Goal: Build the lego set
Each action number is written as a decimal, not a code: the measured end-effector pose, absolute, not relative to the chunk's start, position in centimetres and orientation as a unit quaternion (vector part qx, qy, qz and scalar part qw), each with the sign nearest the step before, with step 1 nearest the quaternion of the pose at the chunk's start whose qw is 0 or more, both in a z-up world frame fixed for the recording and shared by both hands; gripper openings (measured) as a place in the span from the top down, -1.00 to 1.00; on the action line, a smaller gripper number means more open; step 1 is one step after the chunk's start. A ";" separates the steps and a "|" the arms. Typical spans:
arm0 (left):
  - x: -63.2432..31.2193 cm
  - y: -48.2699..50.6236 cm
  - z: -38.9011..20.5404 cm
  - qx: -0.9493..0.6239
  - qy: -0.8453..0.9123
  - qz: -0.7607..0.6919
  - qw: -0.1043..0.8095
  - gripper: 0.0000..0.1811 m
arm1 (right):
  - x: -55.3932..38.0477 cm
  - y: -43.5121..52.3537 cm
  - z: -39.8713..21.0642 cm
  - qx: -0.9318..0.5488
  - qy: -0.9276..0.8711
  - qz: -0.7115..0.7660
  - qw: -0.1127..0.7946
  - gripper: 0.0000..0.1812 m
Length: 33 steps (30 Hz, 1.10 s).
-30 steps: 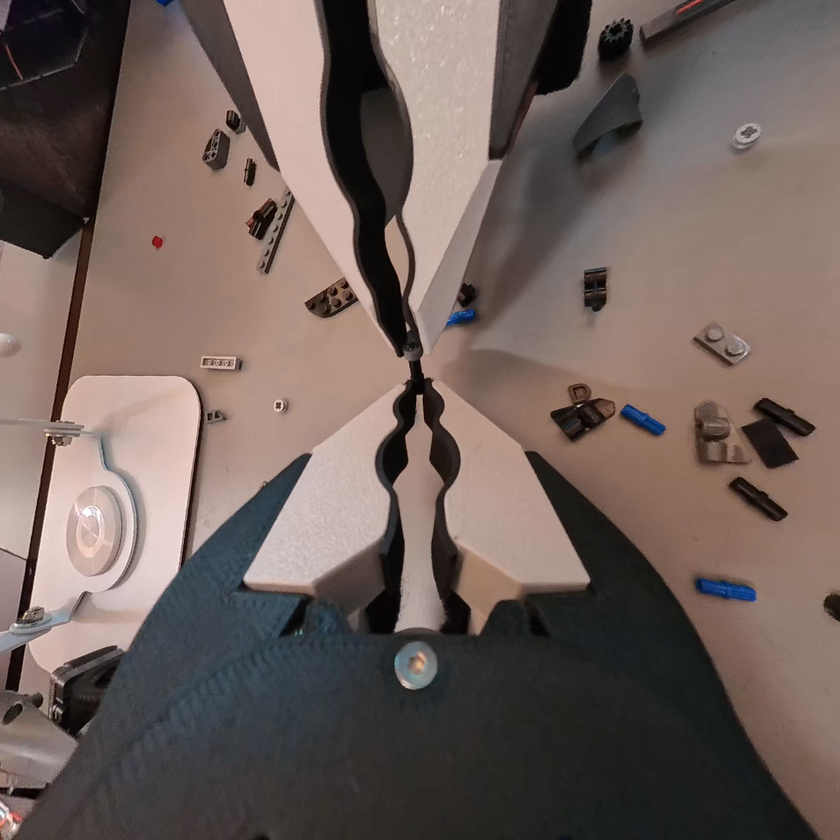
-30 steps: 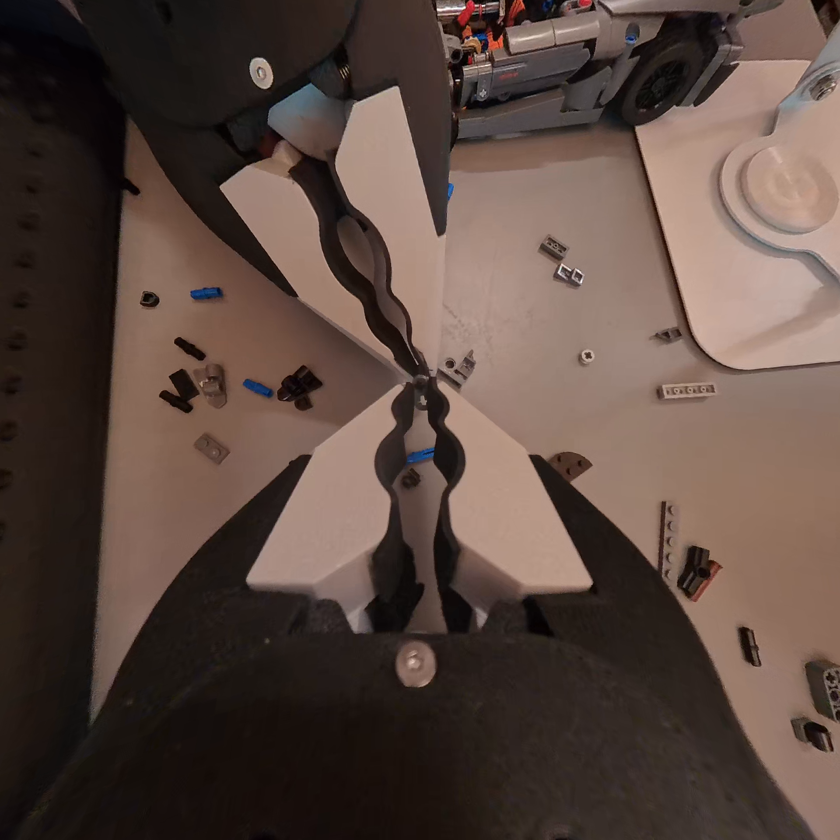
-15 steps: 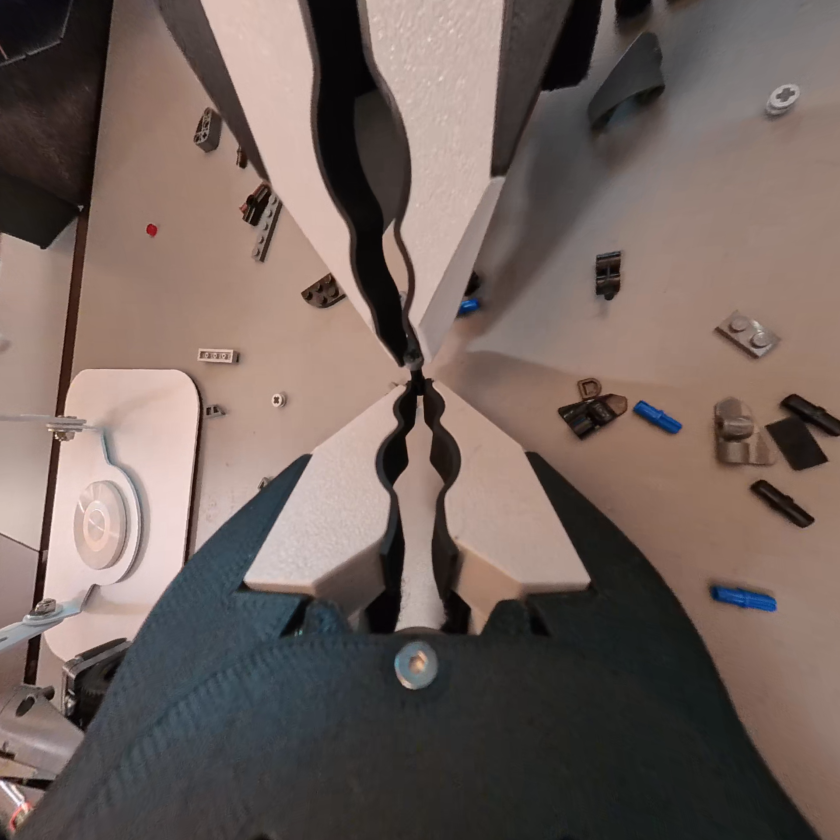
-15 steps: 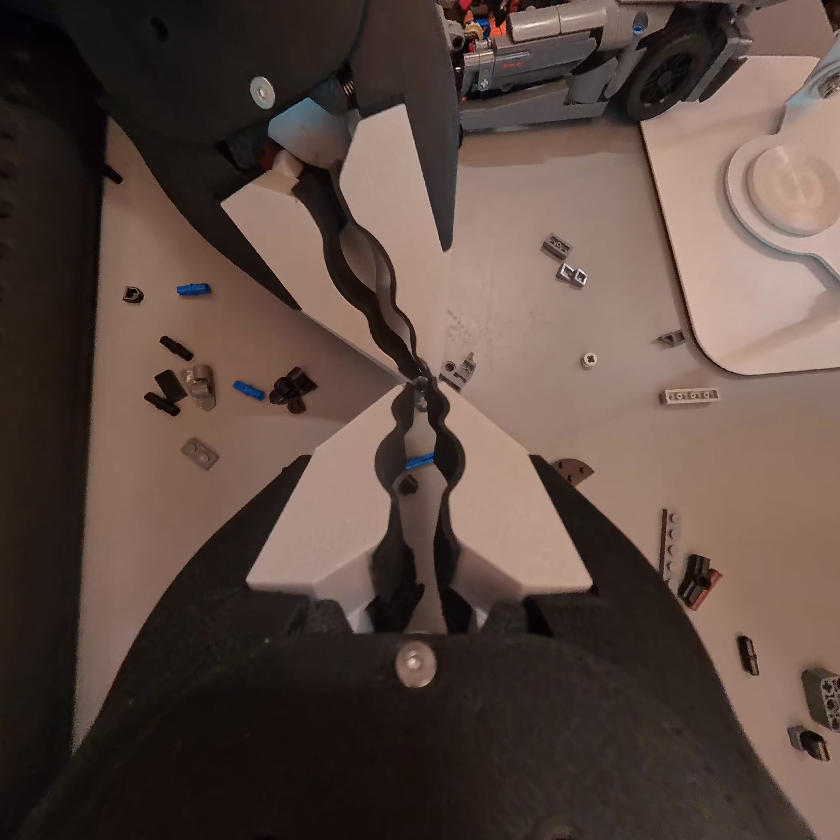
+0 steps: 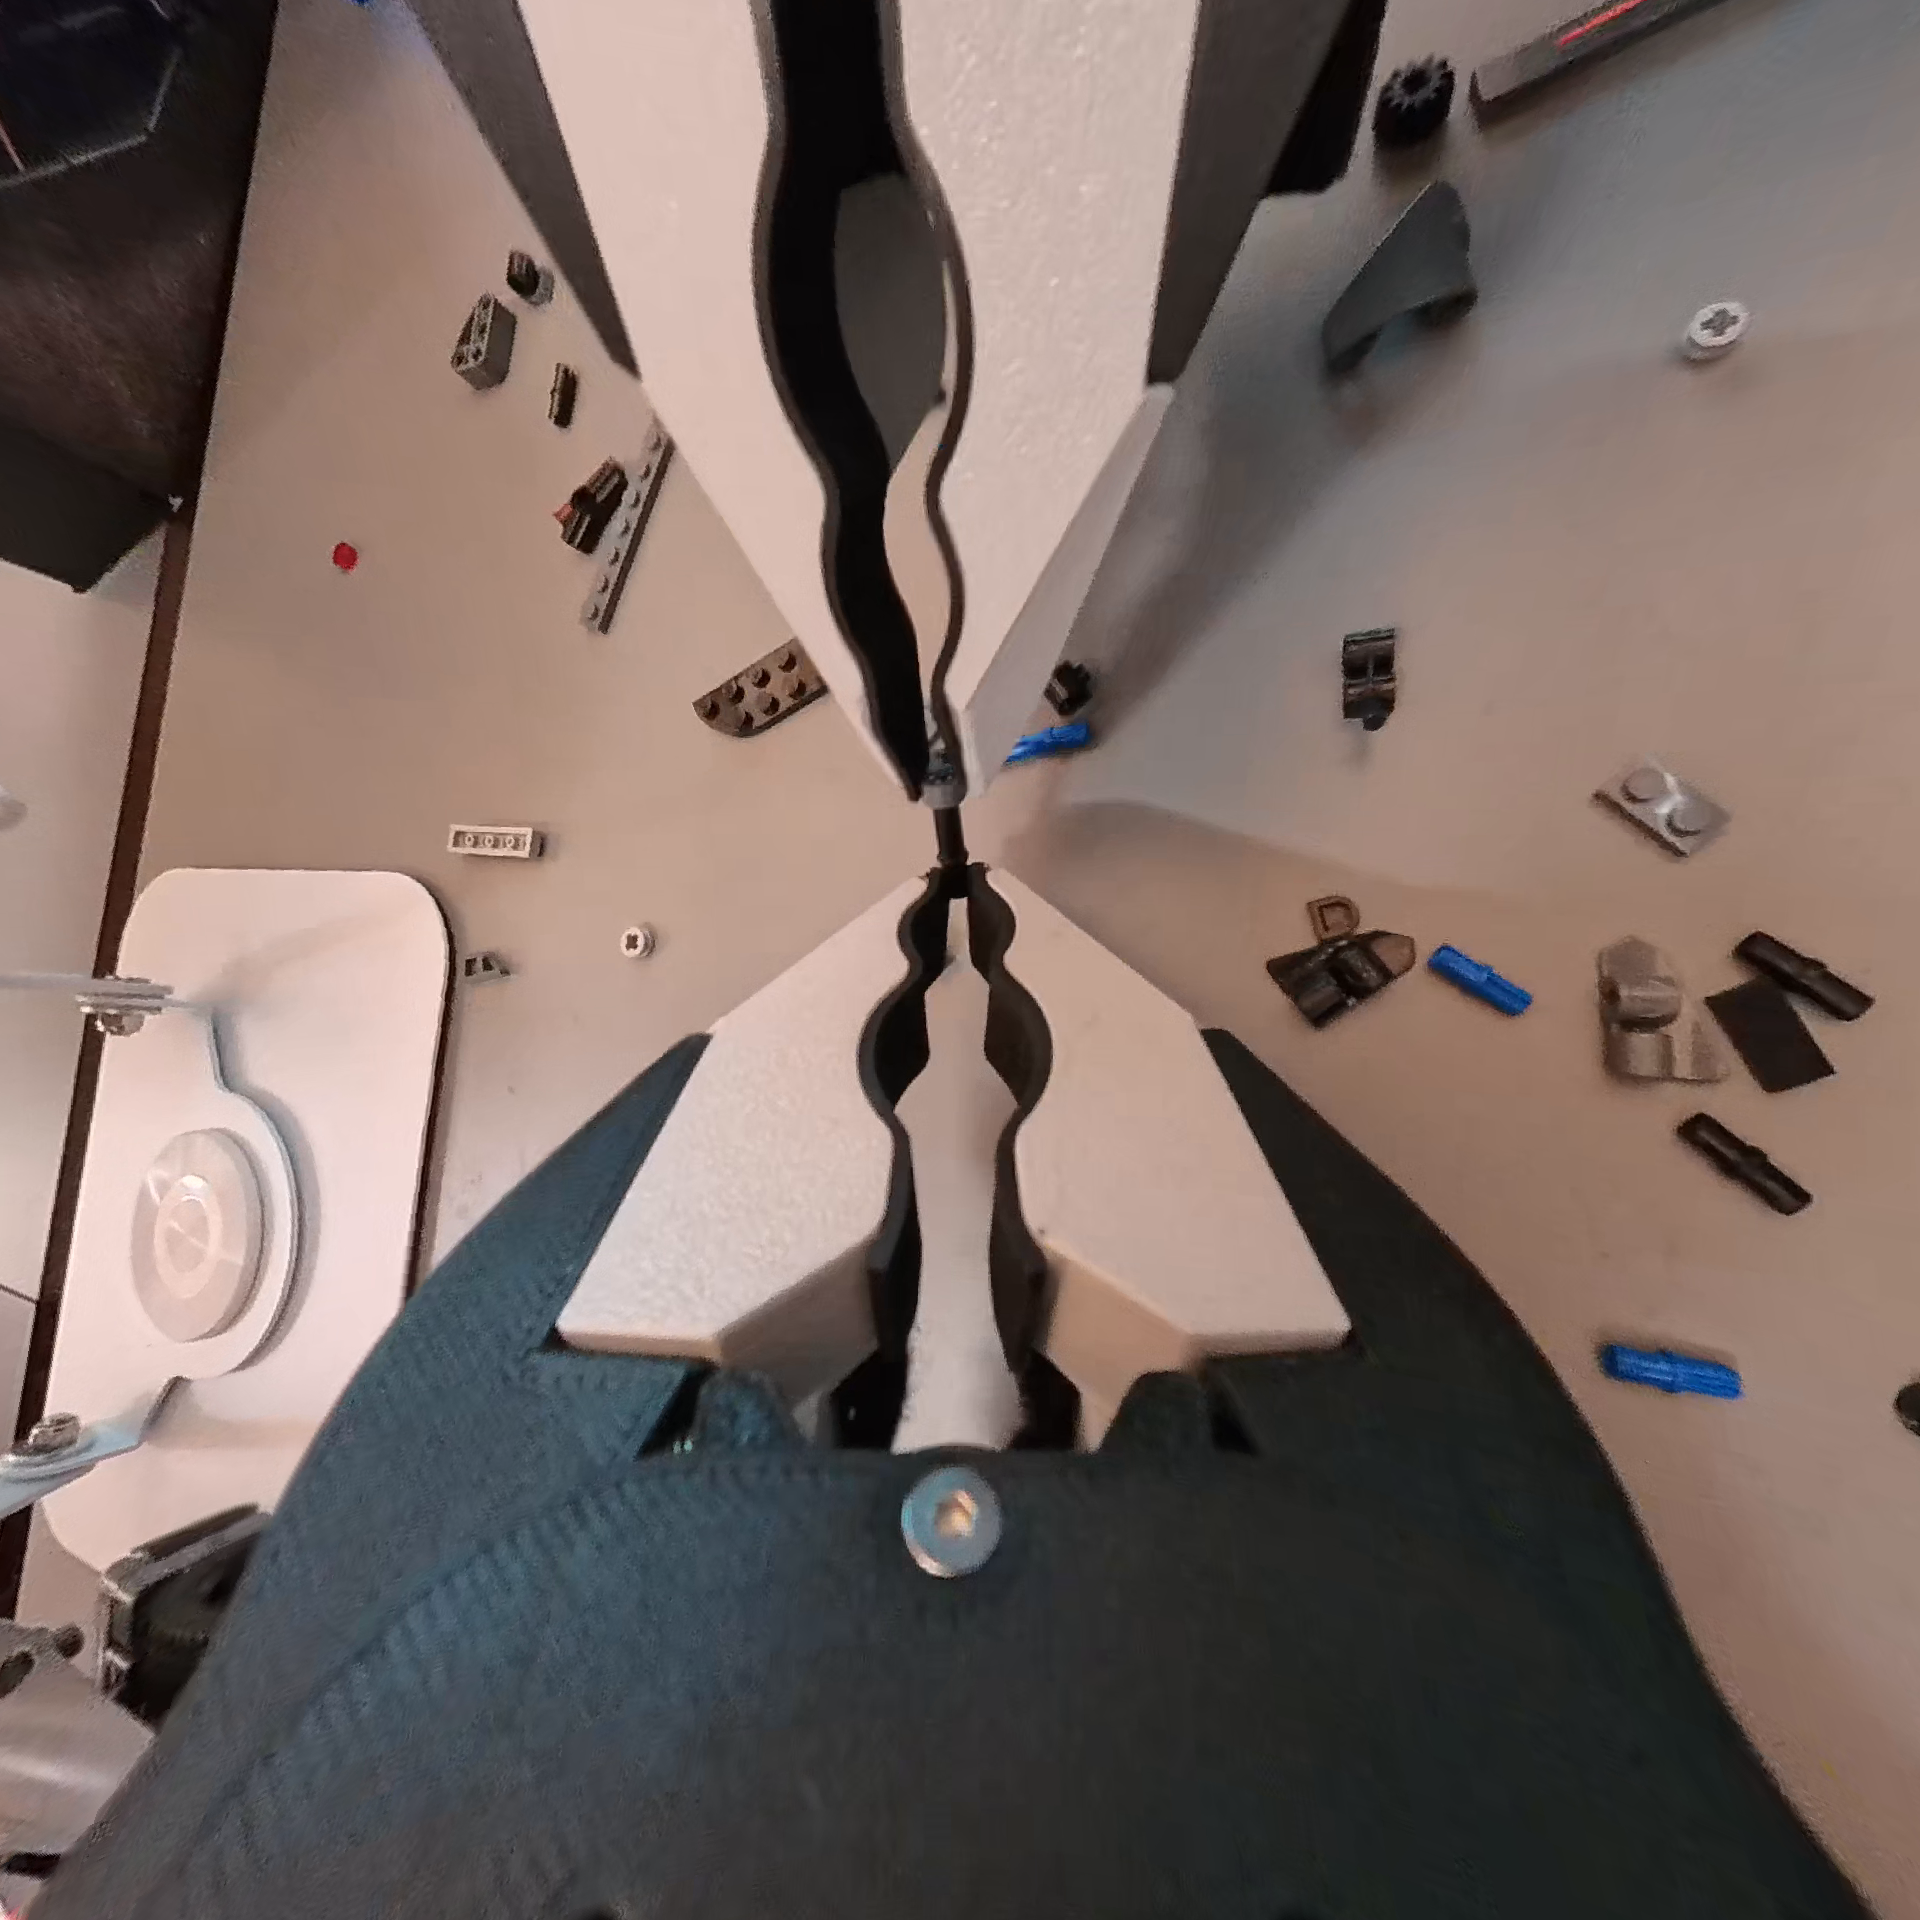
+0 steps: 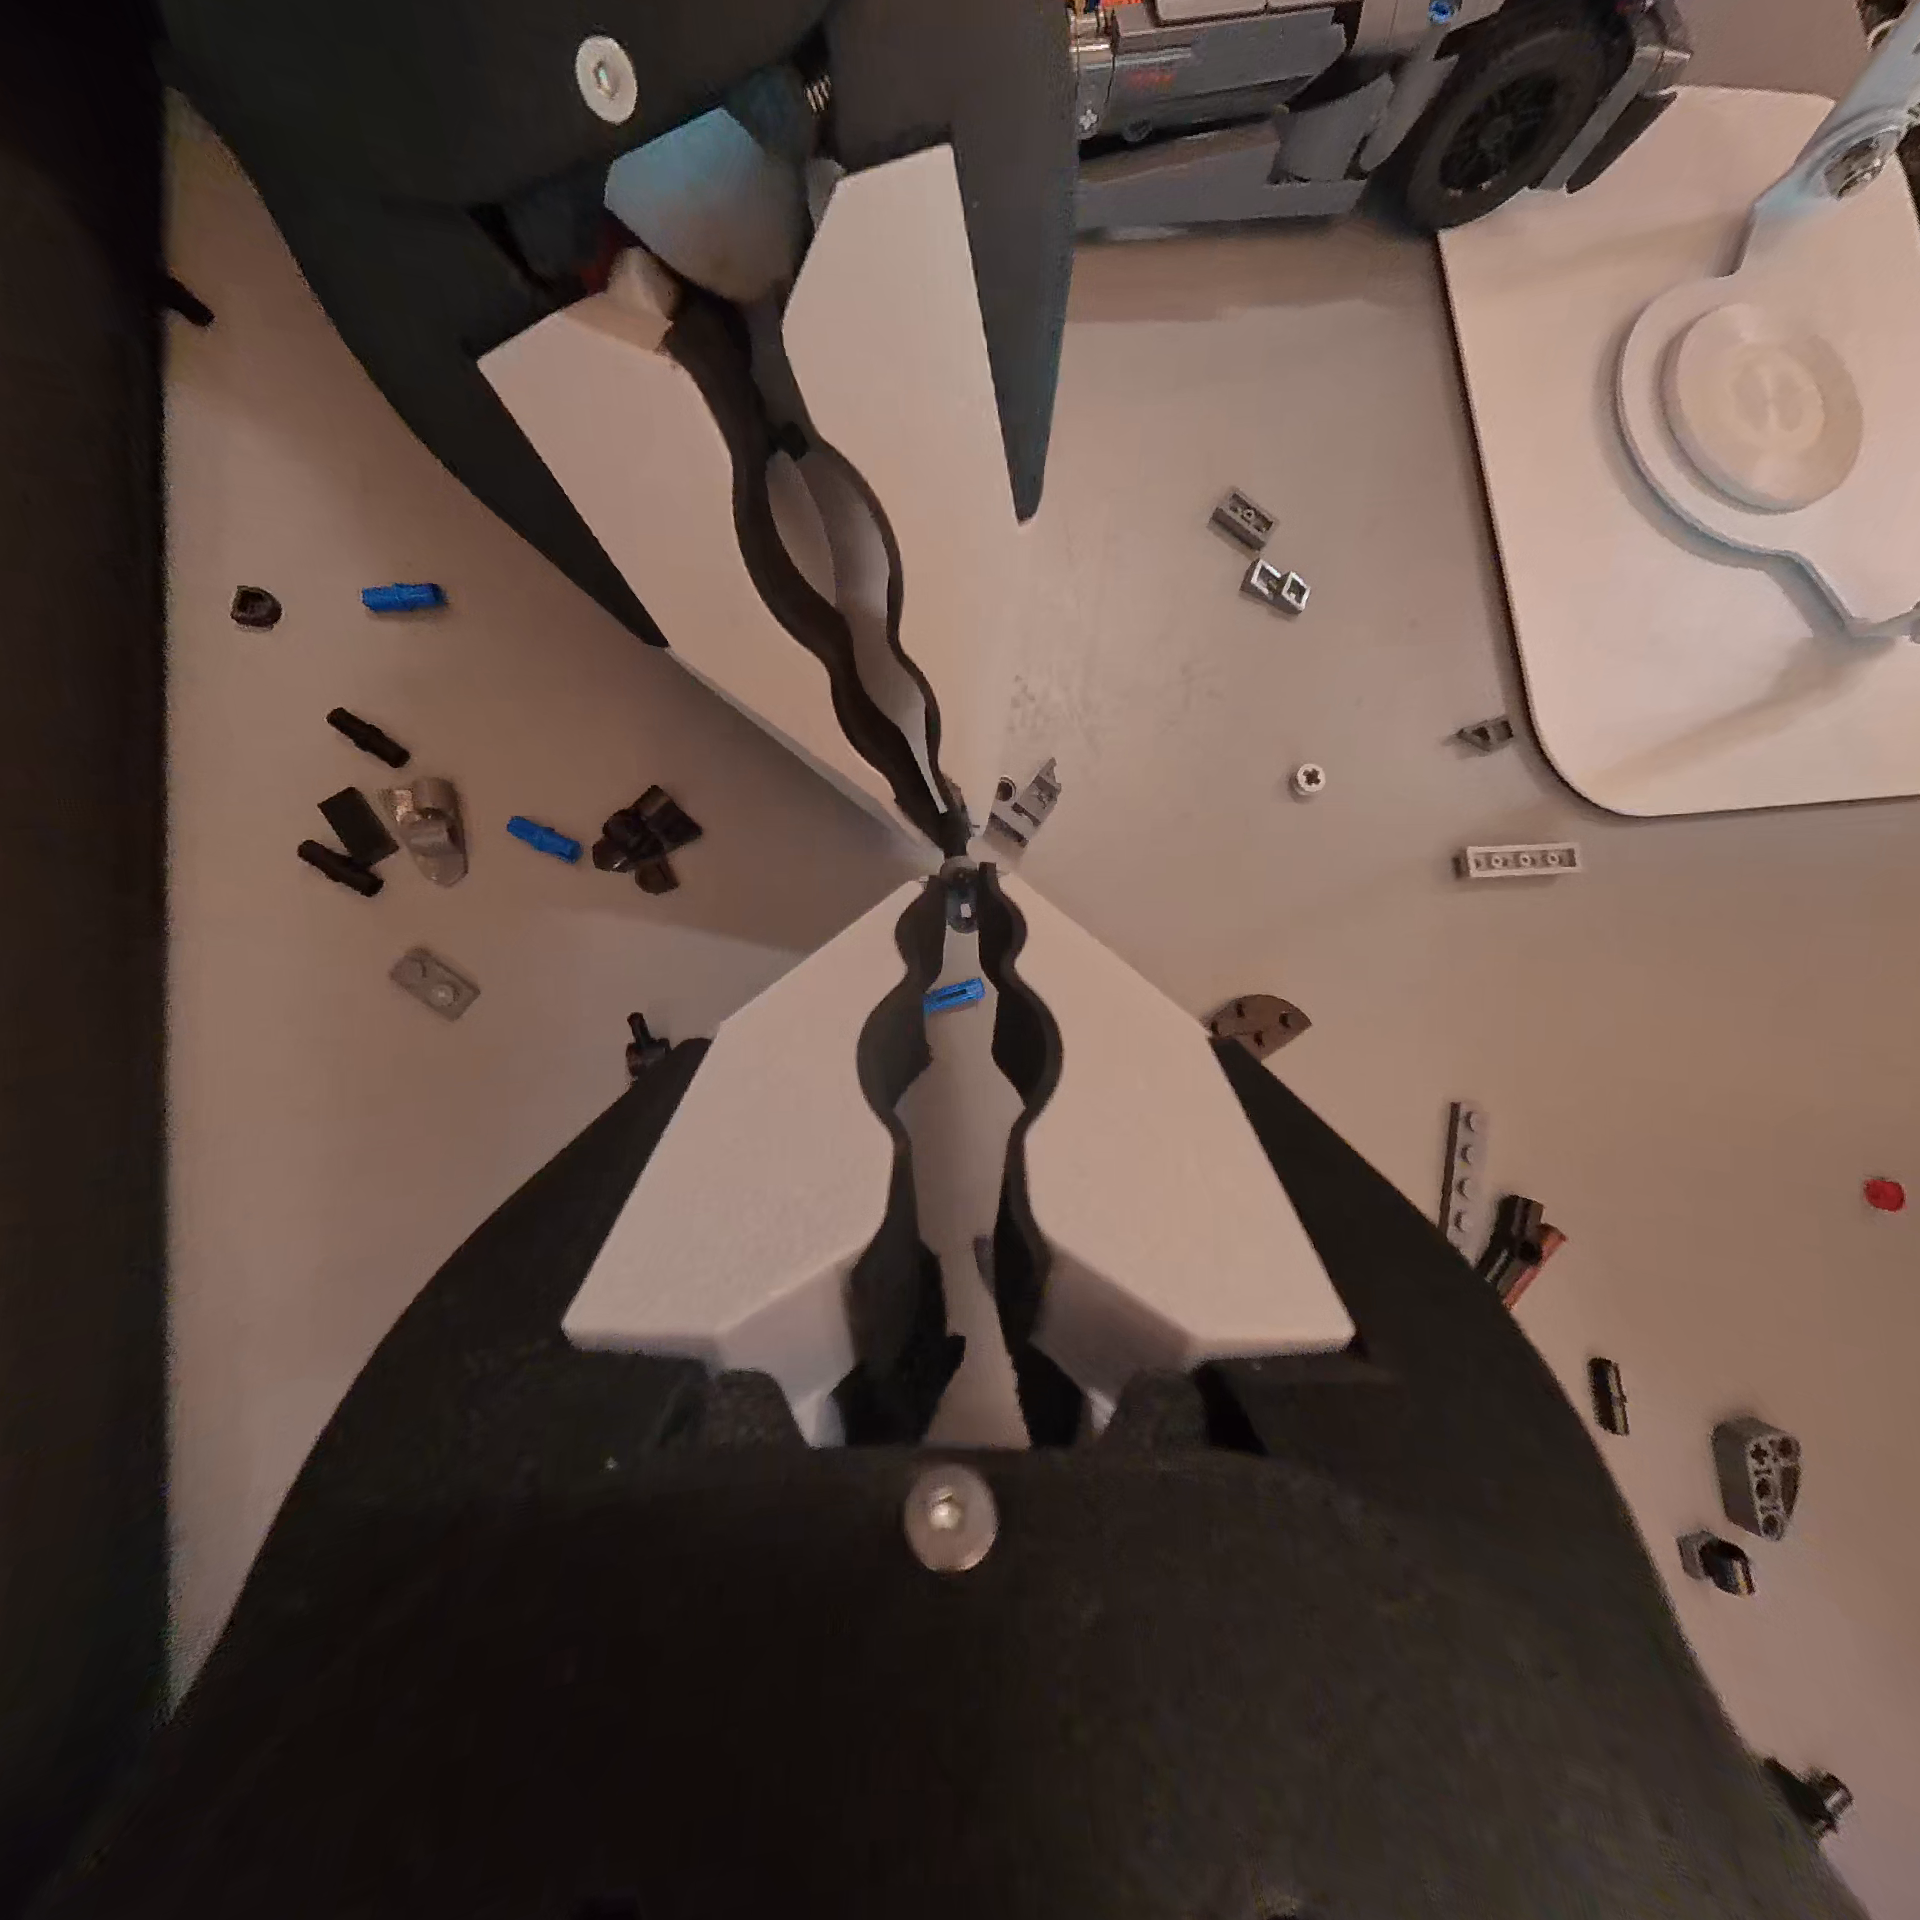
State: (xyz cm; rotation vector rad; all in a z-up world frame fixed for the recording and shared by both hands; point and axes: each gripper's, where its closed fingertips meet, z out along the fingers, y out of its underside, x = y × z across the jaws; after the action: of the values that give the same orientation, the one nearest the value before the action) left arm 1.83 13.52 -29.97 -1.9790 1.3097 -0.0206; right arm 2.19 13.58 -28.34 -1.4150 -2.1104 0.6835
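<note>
The black pin (image 5: 948, 831) bridged both tips, mid-air over the table (image 5: 1247, 582): left gripper (image 5: 948, 883) clenched on one end, right gripper (image 6: 958, 902) clenched on a grey bush (image 5: 943, 792). Best pushed straight, tips aligned, no twisting.

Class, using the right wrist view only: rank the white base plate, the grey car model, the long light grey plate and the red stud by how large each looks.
1. white base plate
2. grey car model, partly cut off, so unsure
3. long light grey plate
4. red stud
</note>
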 end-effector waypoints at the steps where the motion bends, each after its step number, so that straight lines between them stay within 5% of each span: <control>1: 2.0 13.4 -29.9 -0.771 0.514 -0.012 0.375 0.98 | 2.3 13.4 -28.1 -0.518 -0.777 0.256 0.250 0.96; 23: 3.2 11.8 -30.7 -0.737 0.578 -0.031 0.348 1.00 | 4.9 11.9 -29.9 -0.490 -0.861 0.110 0.080 0.97; 33: 5.2 11.5 -29.4 -0.684 0.601 -0.037 0.411 1.00 | 5.0 12.1 -30.1 -0.489 -0.863 0.110 0.061 0.96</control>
State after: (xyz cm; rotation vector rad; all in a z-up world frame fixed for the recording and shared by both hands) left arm 5.21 11.53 -29.36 -1.7227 1.5140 -0.0928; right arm 4.99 12.06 -30.10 -1.4790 -2.6114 0.3331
